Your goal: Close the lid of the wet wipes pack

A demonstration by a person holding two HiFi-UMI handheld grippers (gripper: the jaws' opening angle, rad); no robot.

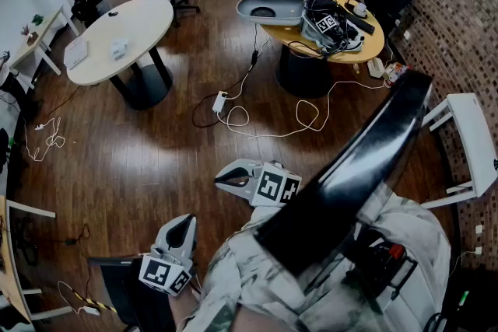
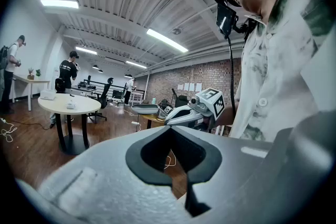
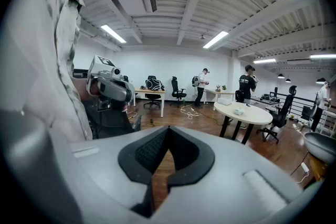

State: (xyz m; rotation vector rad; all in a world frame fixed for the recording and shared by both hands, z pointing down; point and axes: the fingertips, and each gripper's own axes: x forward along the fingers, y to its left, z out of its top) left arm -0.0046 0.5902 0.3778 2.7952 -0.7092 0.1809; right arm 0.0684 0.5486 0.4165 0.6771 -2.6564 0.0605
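Head view shows your left gripper (image 1: pixel 182 223) and right gripper (image 1: pixel 224 178) held close to you, over the floor. Both jaws are together on nothing. No wipes pack is in sight, so I think you must find it first.

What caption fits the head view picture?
Both shut and empty, left gripper and right gripper hover above the wooden floor.

Pale mottled shirt (image 1: pixel 416 233) (white-buttoned), with grey left gripper (image 1: pixel 187 220) and right gripper (image 1: pixel 222 179) bearing black-and-white marker cubes (image 1: pixel 274 186).

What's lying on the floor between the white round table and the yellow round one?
A white power strip with loose cables, seen in the head view.
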